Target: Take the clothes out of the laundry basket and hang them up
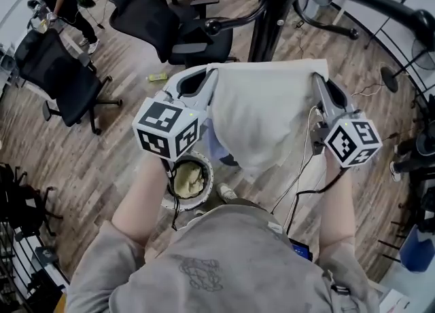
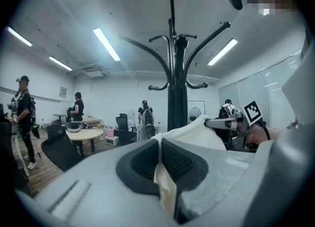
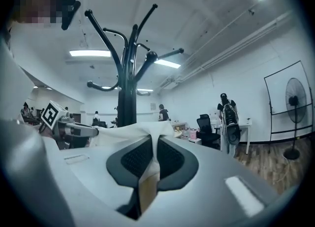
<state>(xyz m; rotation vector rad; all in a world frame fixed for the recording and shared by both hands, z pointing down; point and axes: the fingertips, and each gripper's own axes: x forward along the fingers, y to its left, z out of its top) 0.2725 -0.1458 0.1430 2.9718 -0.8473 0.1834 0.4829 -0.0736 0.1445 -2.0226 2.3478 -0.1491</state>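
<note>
Item: white cloth (image 1: 262, 115), stretched between my two claws. Left claw (image 1: 201, 79) pinches one top corner tight; right claw (image 1: 318, 79) pinches the other. Coat stand (image 1: 279, 6) rises just beyond both claws.

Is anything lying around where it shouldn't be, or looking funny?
Just one thing: a small yellowish object lies loose on the wooden floor near the black office chair, too small to identify. The white garment is stretched evenly between the left gripper and right gripper.
</note>
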